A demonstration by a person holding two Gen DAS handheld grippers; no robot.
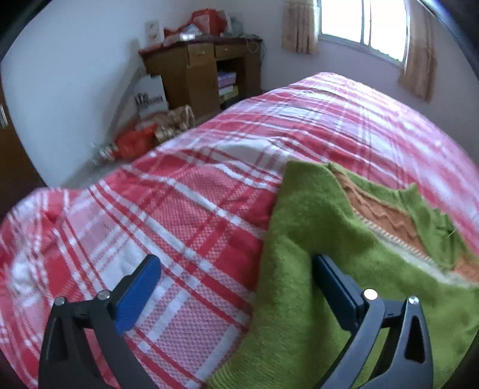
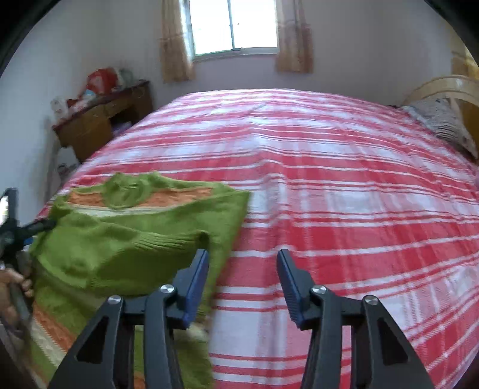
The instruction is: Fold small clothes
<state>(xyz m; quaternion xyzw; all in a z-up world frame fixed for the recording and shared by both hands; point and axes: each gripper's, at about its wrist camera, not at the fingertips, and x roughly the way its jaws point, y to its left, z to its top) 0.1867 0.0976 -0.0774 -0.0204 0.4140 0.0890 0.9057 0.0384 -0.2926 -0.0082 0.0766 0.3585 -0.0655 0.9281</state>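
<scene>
A green knitted sweater (image 2: pixel 134 233) with orange and cream bands lies partly folded near the left edge of the bed, one sleeve laid across its body. In the right wrist view my right gripper (image 2: pixel 243 254) stands open just past the sweater's right edge. Its left finger (image 2: pixel 194 281) is over the fabric, and only bedspread shows between the pads. My left gripper (image 1: pixel 235 260) is wide open. Its right finger (image 1: pixel 335 287) hovers over the sweater (image 1: pixel 314 224) and its left finger over the bedspread. From the right wrist view, the left gripper (image 2: pixel 36 229) is at the sweater's left side, held by a hand (image 2: pixel 9 284).
The bed (image 2: pixel 344 194) has a red and white plaid cover. A pillow (image 2: pixel 443 119) and a headboard are at the far right. A wooden desk (image 1: pixel 194 74) piled with bags stands by the wall, with more bags (image 1: pixel 140 140) on the floor beside it. A curtained window (image 2: pixel 233 24) is behind.
</scene>
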